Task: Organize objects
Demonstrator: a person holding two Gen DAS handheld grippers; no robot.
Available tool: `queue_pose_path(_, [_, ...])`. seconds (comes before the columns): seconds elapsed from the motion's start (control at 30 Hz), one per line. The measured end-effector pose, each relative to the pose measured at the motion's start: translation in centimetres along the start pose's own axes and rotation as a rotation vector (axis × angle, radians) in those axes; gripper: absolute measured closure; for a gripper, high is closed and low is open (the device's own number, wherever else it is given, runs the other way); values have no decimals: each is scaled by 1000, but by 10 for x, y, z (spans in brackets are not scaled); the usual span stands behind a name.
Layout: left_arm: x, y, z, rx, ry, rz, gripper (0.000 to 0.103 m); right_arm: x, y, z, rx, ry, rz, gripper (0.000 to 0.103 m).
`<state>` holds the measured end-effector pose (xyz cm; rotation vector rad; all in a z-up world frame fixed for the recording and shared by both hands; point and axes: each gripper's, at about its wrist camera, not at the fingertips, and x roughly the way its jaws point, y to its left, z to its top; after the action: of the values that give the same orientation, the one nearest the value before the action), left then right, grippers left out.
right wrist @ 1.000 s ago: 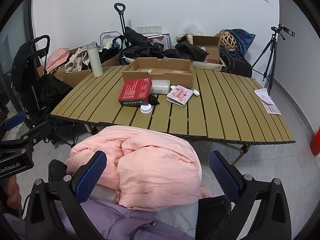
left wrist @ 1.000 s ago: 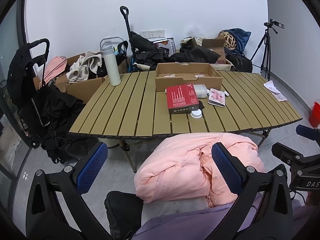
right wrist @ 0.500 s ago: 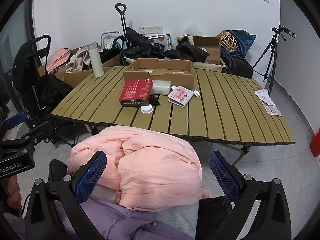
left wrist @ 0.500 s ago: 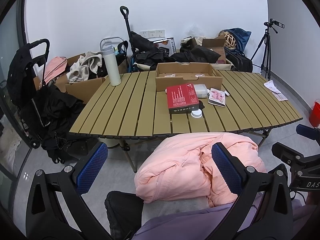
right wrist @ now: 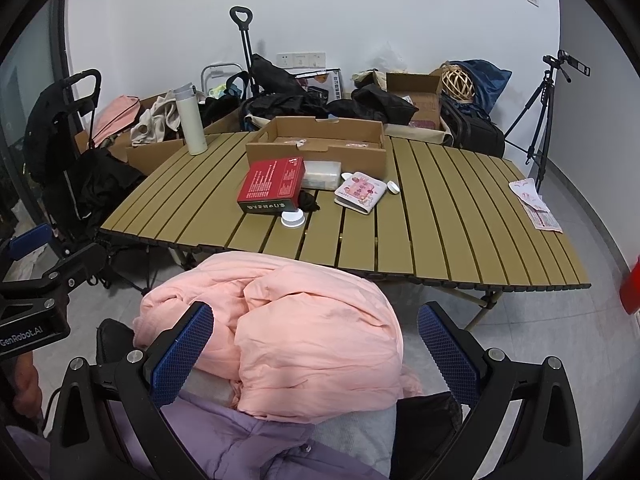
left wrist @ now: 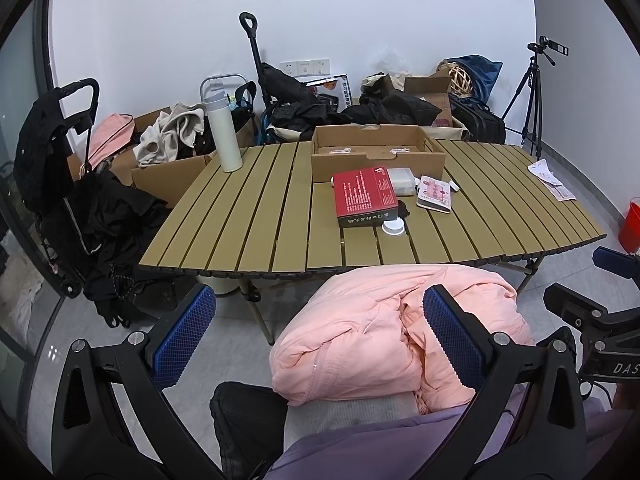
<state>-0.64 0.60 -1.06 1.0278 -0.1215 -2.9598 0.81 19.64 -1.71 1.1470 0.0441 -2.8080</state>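
Slatted table holds one red box, one cardboard tray; both claws spread, empty.

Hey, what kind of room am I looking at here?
Probably a spare room used for recording and storage: a folding slatted table, a camera on a tripod, and boxes, bags and clothes piled along the wall.

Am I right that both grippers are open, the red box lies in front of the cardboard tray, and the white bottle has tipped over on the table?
Not quite. The white bottle stands upright near the table's far left corner, as the left wrist view shows. The rest holds: the left gripper and right gripper are open, and the red box lies in front of the cardboard tray.
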Motion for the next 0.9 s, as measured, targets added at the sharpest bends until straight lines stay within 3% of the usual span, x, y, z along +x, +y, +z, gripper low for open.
queue_pose_path(0.5, [8, 1, 6, -12, 11, -30, 0, 3, 2, 0, 20, -7, 2, 0])
queue_pose_path(0.67, [14, 7, 12, -55, -118, -69, 0, 22, -12, 7, 76, 30, 16, 1])
queue_pose_path(0.77, [41, 2, 26, 16, -58, -94, 0, 41, -20, 14, 53, 36, 60, 21])
queue_pose_path(0.83, [63, 5, 35, 13, -52, -57, 0, 55, -26, 24, 40, 18, 57, 21])
queue_pose_path(0.9, [97, 10, 49, 3, -26, -79, 0, 78, -31, 39, 41, 19, 87, 21])
